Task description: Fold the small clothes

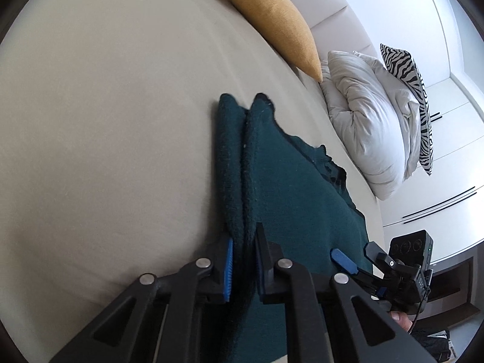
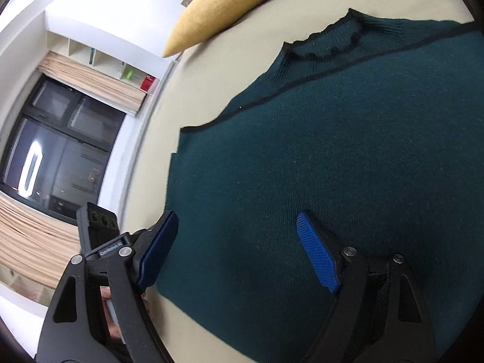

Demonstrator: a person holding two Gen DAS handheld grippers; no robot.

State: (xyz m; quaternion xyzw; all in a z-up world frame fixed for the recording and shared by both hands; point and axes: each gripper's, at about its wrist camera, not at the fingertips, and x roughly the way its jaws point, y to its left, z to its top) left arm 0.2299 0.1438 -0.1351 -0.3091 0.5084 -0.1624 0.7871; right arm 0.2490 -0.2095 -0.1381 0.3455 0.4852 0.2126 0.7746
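A dark green knit sweater [image 1: 296,181] lies on a beige bed [image 1: 106,121]. My left gripper [image 1: 243,269] is shut on a raised fold along the sweater's left edge, and the knit fills the gap between its blue pads. In the right wrist view the sweater [image 2: 332,136] lies flat, with its black-trimmed collar at the far end. My right gripper [image 2: 237,251] stands open low over the sweater's near left part, one pad over the knit and the other at its side edge. From the left wrist view the right gripper [image 1: 358,255] shows at the sweater's right edge.
A yellow pillow [image 1: 272,21] lies at the head of the bed, also seen in the right wrist view [image 2: 224,3]. A bunched white duvet [image 1: 369,121] and a zebra cushion [image 1: 414,90] sit at the right. A dark window [image 2: 60,151] lies beyond the bed's edge.
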